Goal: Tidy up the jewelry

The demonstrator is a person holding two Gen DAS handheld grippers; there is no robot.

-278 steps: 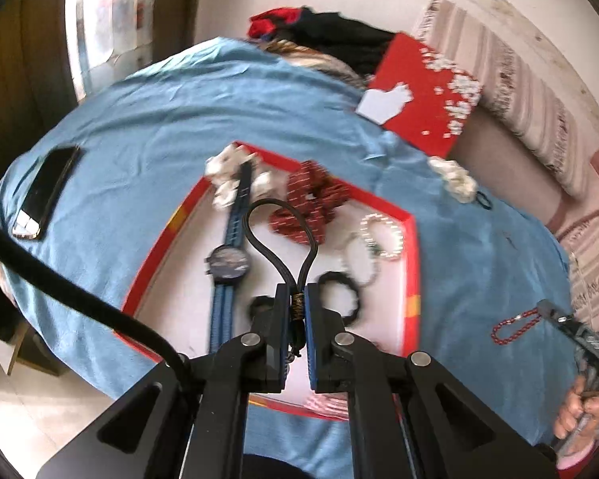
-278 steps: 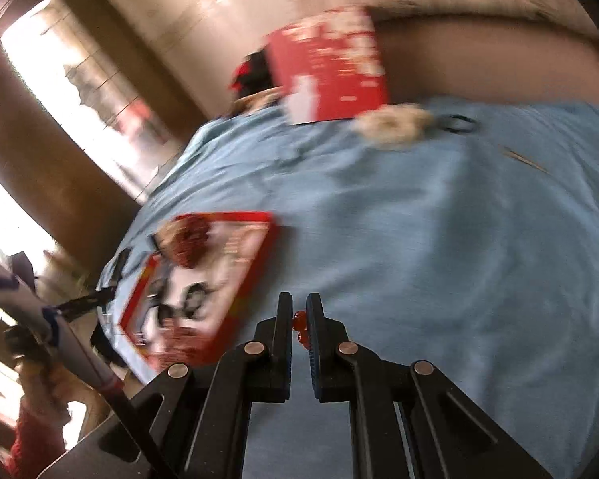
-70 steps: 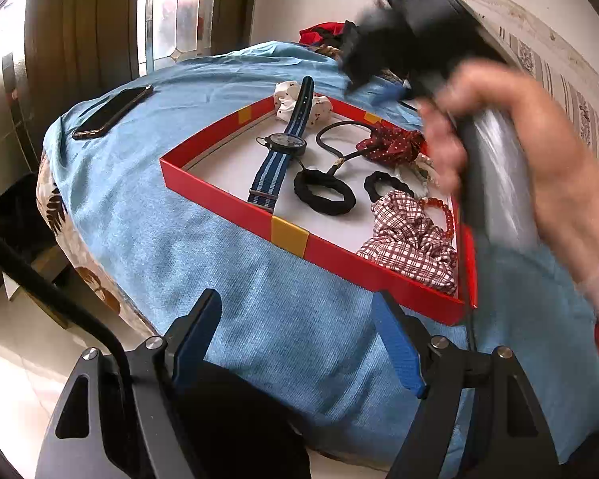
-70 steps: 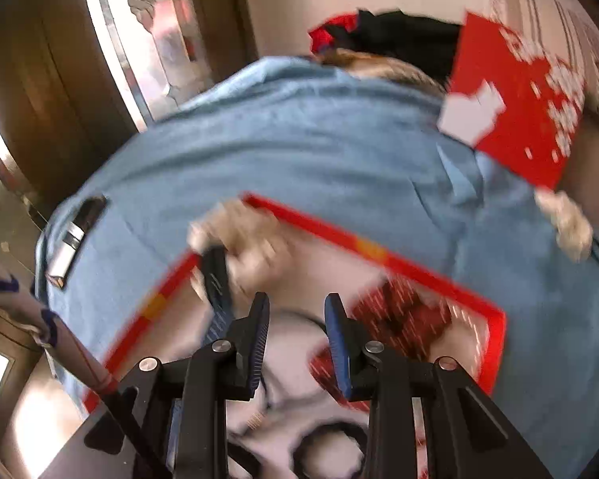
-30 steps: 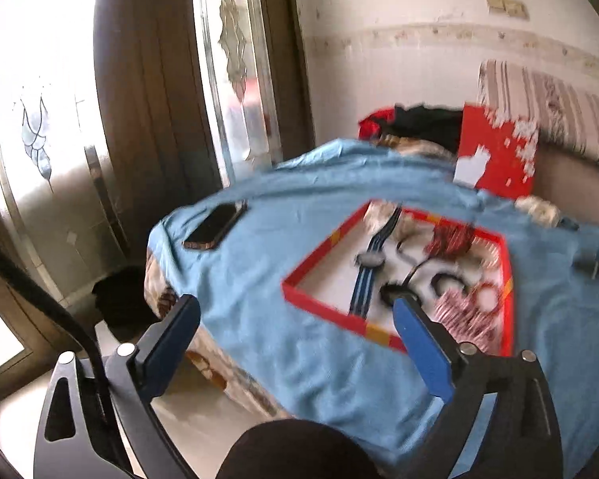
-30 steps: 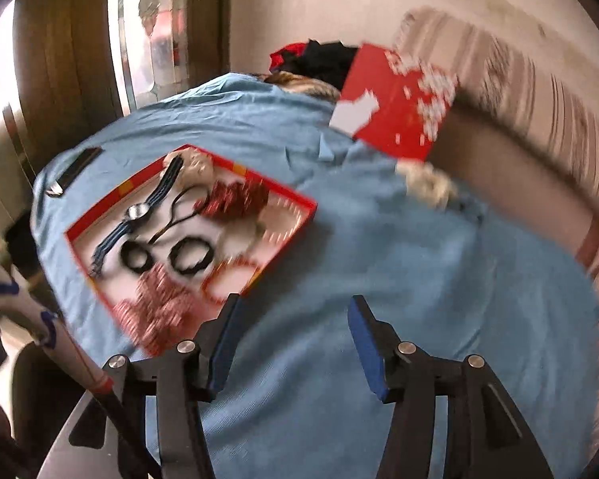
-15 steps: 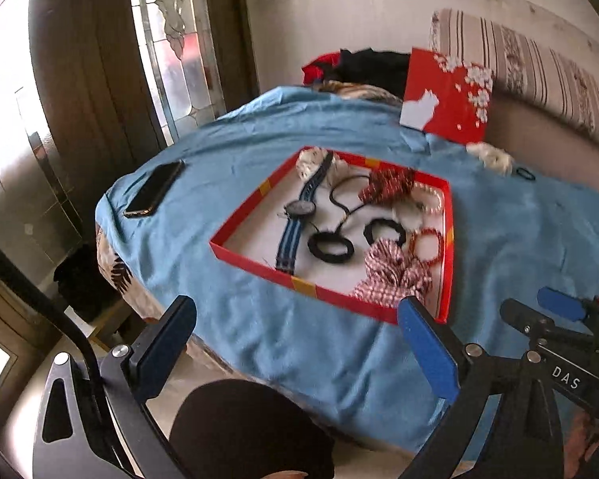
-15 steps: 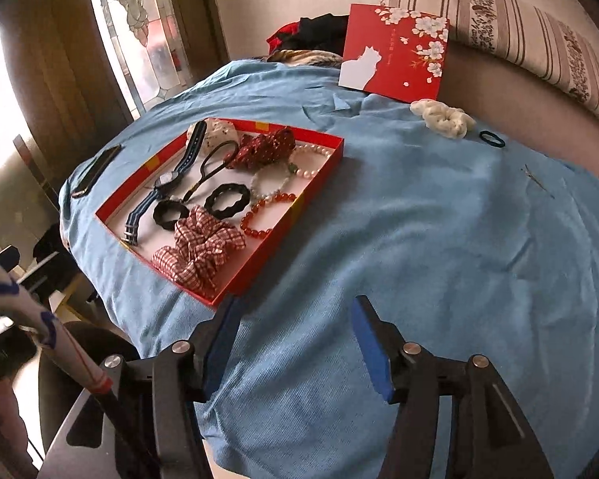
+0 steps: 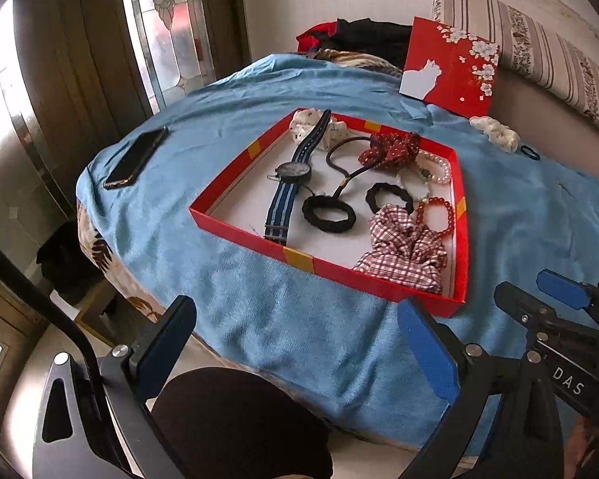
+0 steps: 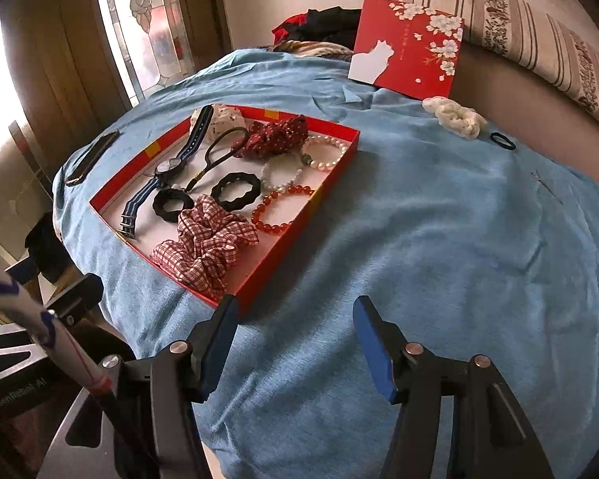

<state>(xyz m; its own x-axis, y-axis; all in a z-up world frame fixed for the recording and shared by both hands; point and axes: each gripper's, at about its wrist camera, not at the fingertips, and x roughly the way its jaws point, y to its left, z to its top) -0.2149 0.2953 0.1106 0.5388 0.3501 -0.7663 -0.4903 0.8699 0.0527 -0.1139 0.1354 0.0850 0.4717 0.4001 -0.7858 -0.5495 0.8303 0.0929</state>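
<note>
Both tools hang back at the near edge of the bed with nothing held: the left gripper (image 9: pixel 295 343) has its blue-padded jaws spread wide, and the right gripper (image 10: pixel 293 343) likewise stands apart and empty. Judging from the layout, two pieces are not yet put away, a white ruffled fabric scrunchie (image 10: pixel 455 115) and a thin black elastic hair tie (image 10: pixel 503 140), lying near each other on the blue cloth (image 10: pixel 439 219) at the far side, well apart from the shallow red cardboard tray (image 10: pixel 331 175). The next pick would probably go best with the right gripper, closing on the scrunchie's bulk rather than the flat tie, which sits flush on the cloth and may slip. The tray already holds a blue striped wristwatch (image 9: pixel 289 183), black hair rings, a red checked scrunchie (image 10: pixel 207 239), a dark red dotted scrunchie and bead bracelets, with bare white floor on its window side.
</note>
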